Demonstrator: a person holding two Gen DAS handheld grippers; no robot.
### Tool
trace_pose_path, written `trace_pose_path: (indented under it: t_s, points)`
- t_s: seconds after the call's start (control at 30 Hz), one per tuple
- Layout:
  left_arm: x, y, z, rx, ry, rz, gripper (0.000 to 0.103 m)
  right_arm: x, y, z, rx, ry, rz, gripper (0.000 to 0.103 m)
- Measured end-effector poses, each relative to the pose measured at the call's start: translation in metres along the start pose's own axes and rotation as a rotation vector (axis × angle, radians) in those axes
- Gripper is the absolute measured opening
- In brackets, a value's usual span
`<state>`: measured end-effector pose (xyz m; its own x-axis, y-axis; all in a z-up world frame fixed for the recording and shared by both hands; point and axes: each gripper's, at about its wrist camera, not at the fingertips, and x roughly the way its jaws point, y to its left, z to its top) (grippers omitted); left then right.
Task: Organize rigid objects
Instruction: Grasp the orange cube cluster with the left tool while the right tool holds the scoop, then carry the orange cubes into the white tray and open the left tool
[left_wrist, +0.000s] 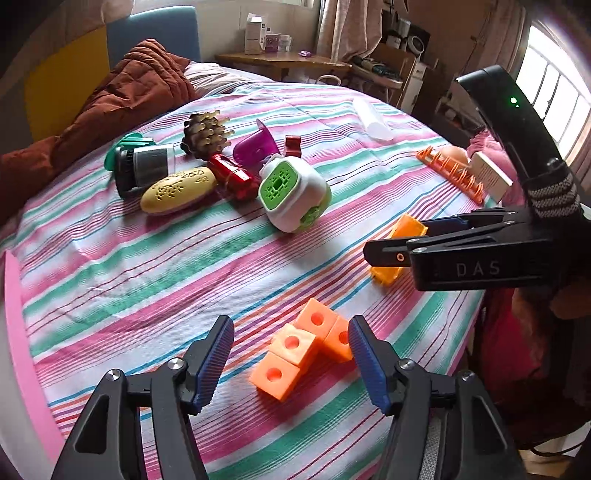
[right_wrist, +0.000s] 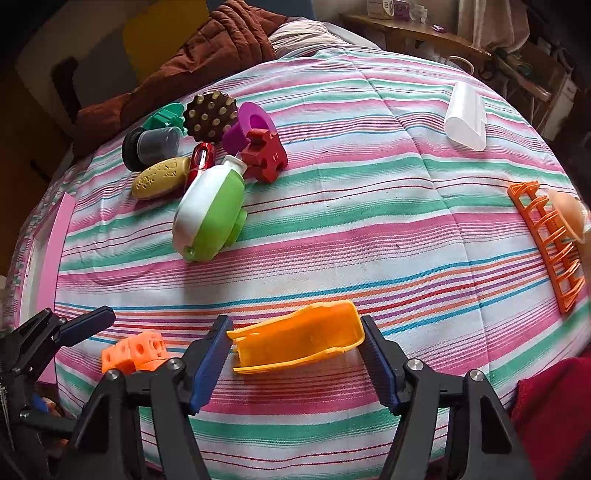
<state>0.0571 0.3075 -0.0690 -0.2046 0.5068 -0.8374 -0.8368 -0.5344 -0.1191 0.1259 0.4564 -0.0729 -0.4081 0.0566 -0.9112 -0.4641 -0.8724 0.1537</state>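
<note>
Left wrist view: the left tongs (left_wrist: 290, 363) are spread wide around the orange cube block (left_wrist: 301, 347) on the striped bed (left_wrist: 147, 280), not pinching it. To the right, the right tongs (right_wrist: 295, 350) are parted around the orange scoop (right_wrist: 299, 338), with no squeeze seen.

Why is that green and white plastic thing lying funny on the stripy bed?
The green and white plastic gadget lies tipped on its side, leaning into a jumbled pile with the red puzzle-shaped block and the yellow oval case. Nothing looks broken or spilled; the pile simply is not tidied.
</note>
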Motion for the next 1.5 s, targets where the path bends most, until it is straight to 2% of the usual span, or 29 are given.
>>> trace_pose_path:
  t_s: [0.2,0.3,0.47,0.5,0.57,0.63,0.9,1.13,1.37,1.5]
  points:
    - [0.000,0.005,-0.011,-0.034,0.024,-0.065,0.065,-0.003,-0.005,0.000,0.017,0.000,0.016,0.069]
    - [0.002,-0.002,-0.017,0.014,0.021,-0.027,0.065,-0.002,-0.001,0.001,0.017,-0.003,0.022,0.069]
    - [0.006,-0.020,-0.020,0.152,0.008,0.096,0.065,-0.001,-0.002,0.000,0.015,0.001,0.025,0.069]
    - [0.006,-0.022,-0.021,0.159,0.003,0.103,0.064,-0.001,-0.002,0.000,0.015,0.000,0.024,0.069]
    - [0.004,-0.023,-0.023,0.164,-0.005,0.078,0.053,-0.002,-0.003,0.000,0.013,-0.004,0.027,0.069]
    - [0.003,-0.023,-0.024,0.154,-0.006,0.079,0.053,-0.002,-0.002,0.000,0.009,-0.008,0.028,0.069]
    - [-0.012,0.000,-0.028,0.043,-0.035,0.055,0.052,-0.002,0.005,-0.002,-0.029,-0.017,0.051,0.069]
    - [-0.040,0.025,-0.030,-0.033,-0.082,0.075,0.052,0.001,0.022,-0.006,-0.097,-0.024,0.071,0.069]
    - [-0.068,0.068,-0.032,-0.170,-0.132,0.094,0.052,0.006,0.038,-0.010,-0.156,-0.038,0.090,0.069]
    - [-0.084,0.105,-0.034,-0.284,-0.159,0.101,0.052,0.005,0.044,-0.011,-0.181,-0.059,0.096,0.069]
